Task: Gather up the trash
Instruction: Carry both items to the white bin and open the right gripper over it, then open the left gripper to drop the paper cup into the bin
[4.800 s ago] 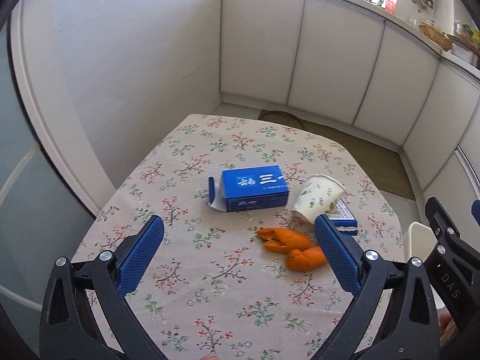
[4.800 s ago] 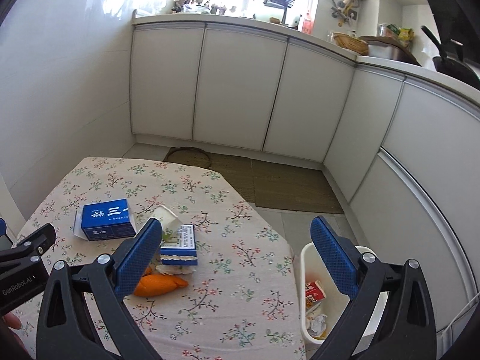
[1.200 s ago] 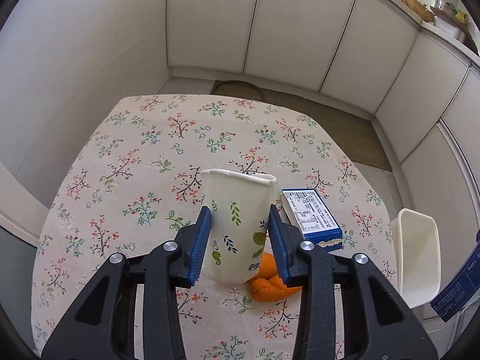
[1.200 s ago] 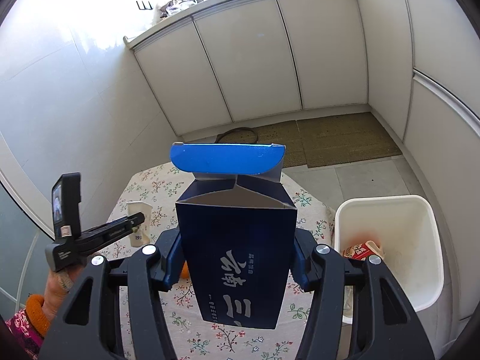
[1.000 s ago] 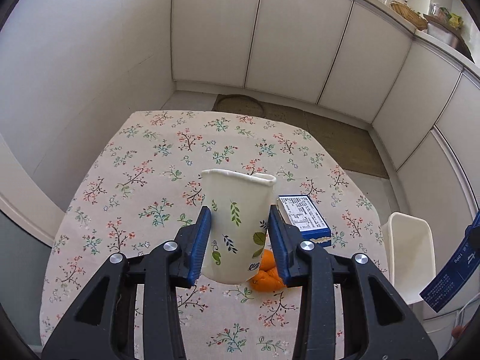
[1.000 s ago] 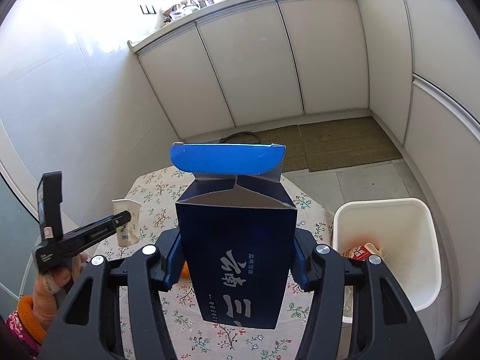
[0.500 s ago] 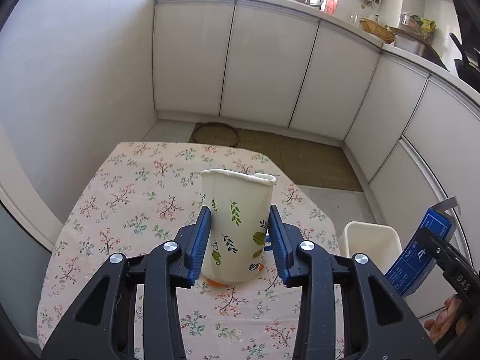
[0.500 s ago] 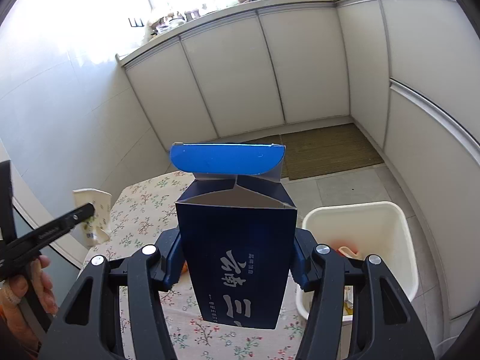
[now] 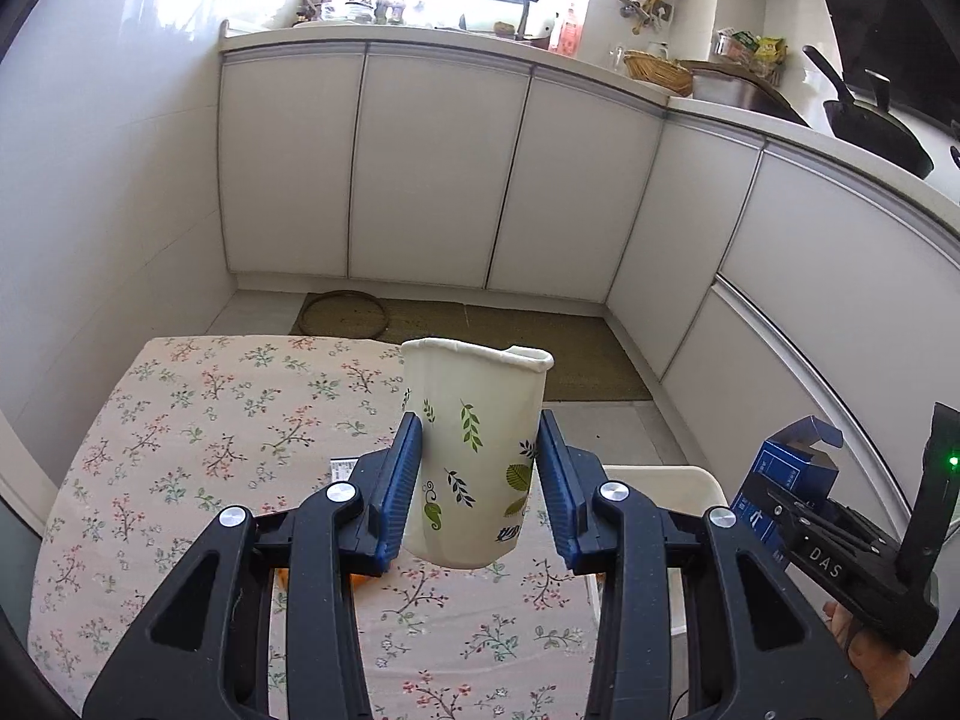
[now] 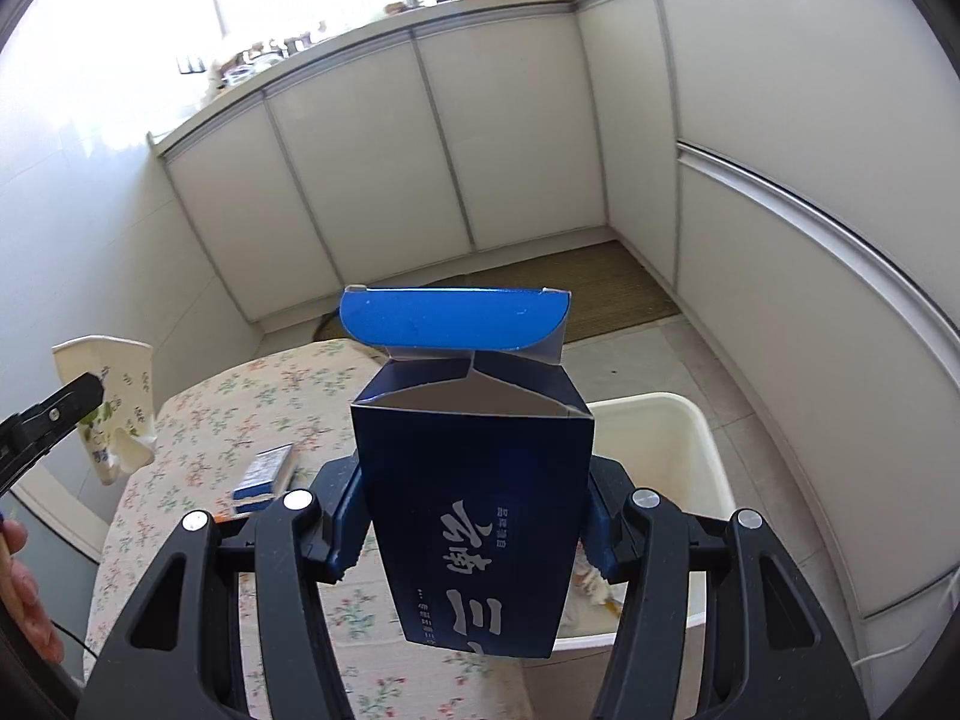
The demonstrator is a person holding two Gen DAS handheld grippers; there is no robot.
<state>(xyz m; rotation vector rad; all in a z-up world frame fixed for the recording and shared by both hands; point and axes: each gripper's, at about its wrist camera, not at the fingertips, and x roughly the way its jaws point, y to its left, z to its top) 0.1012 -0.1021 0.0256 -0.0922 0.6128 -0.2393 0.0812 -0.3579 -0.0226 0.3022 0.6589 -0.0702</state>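
My left gripper (image 9: 477, 480) is shut on a white paper cup (image 9: 474, 450) with a leaf print, held upright above the floral table (image 9: 198, 432). My right gripper (image 10: 474, 516) is shut on an open dark blue carton (image 10: 474, 480) with white lettering, its flap up. That carton (image 9: 786, 480) also shows at the right of the left wrist view, and the cup (image 10: 114, 408) at the left of the right wrist view. The white trash bin (image 10: 678, 456) stands on the floor just beyond the table's right edge, partly behind the carton. Some trash lies inside it.
A small blue and white box (image 10: 264, 471) and a bit of orange peel (image 9: 360, 579) lie on the table. White cabinets (image 9: 432, 180) ring the room, with a brown mat (image 9: 510, 342) on the floor. A person's hand (image 10: 24, 594) shows at the lower left.
Both grippers have swung to the right with their loads, toward the bin. The bin now sits closer and larger behind the blue carton. The cup has risen above the table.
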